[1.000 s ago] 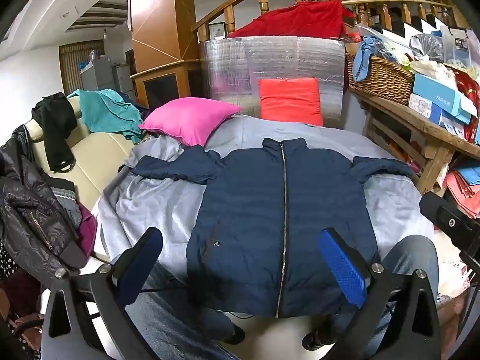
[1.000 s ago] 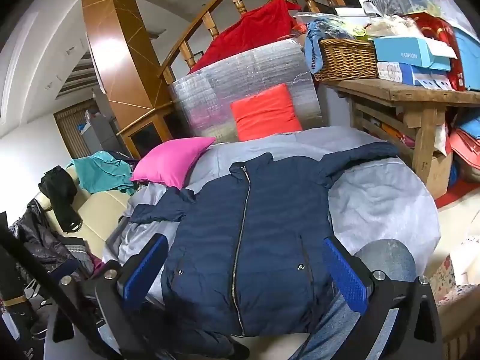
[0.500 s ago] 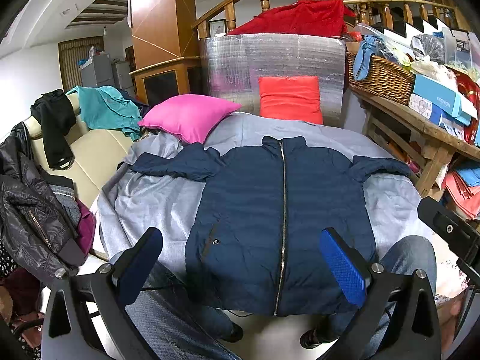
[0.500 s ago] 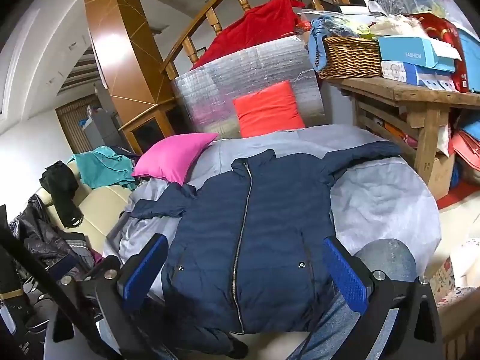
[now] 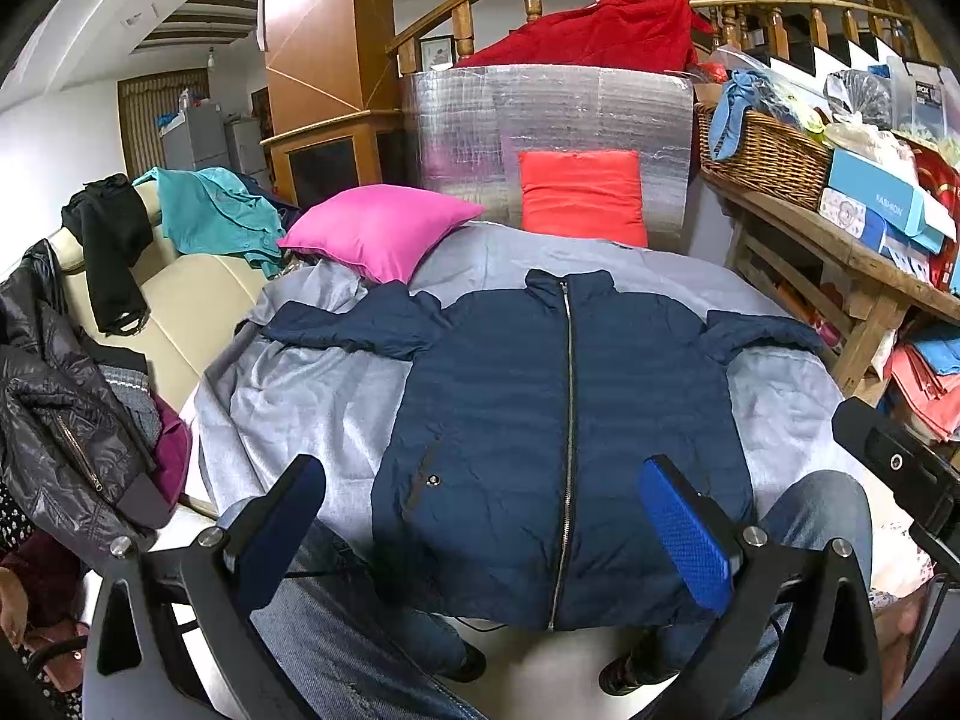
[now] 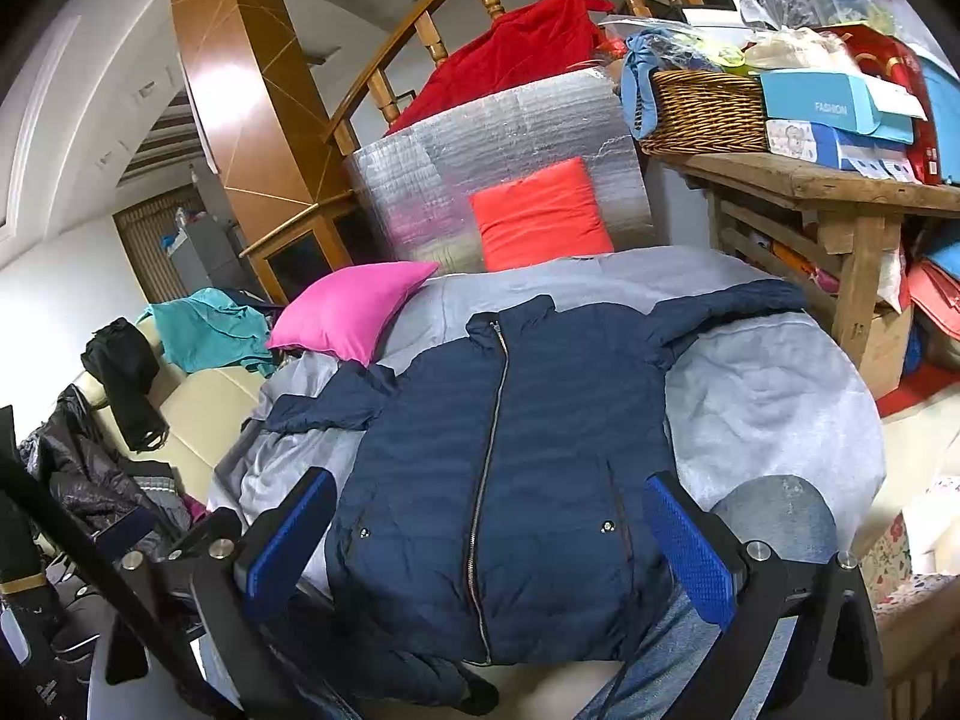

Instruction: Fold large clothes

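Left wrist view: pink pillow point(image 5: 384, 227) touches jacket point(image 5: 564, 420) sleeve; tools clear.

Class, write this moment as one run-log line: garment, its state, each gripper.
garment: navy jacket | state: flat, zipped, sleeves spread on grey sheet | left gripper: open, empty | right gripper: open, empty | fold: not started

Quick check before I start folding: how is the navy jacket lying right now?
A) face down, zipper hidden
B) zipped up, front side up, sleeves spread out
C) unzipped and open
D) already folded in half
B: the navy jacket lies flat on the grey sheet, zipper closed up to the collar, sleeves spread to both sides.
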### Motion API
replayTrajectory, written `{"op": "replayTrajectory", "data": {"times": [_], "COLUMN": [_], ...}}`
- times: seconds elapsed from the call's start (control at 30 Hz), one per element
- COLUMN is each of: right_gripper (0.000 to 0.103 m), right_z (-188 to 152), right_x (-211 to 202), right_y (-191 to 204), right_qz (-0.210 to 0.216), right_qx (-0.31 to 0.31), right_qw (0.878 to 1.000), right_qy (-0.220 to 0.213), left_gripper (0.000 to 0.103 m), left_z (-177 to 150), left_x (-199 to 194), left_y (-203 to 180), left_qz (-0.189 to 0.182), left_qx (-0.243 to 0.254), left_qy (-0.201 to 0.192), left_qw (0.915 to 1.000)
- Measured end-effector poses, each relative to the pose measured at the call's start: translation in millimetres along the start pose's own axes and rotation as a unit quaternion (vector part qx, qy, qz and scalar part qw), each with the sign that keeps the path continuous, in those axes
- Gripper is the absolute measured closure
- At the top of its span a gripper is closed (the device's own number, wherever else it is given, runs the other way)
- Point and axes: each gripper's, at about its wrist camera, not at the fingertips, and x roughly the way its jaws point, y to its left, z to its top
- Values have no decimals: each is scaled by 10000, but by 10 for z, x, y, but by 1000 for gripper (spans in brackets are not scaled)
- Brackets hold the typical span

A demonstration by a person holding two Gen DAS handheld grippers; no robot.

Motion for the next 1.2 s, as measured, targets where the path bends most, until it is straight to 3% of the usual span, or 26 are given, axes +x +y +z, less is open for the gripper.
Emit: {"op": "replayTrajectory", "data": {"times": [1.2], "right_gripper": [0], "right_z": [-13], "right_x": [13], "right_y": [-2], "right_qz": [-21], "right_qx": [21], "right_qw": [10000], "right_qy": [66], "left_gripper": [0], "left_z": [-16], "left_x": [6], "left_y": [-7], "left_qz": [-5], "left_qx": [-6], "left_qy": [82], "left_qw": [10000]}}
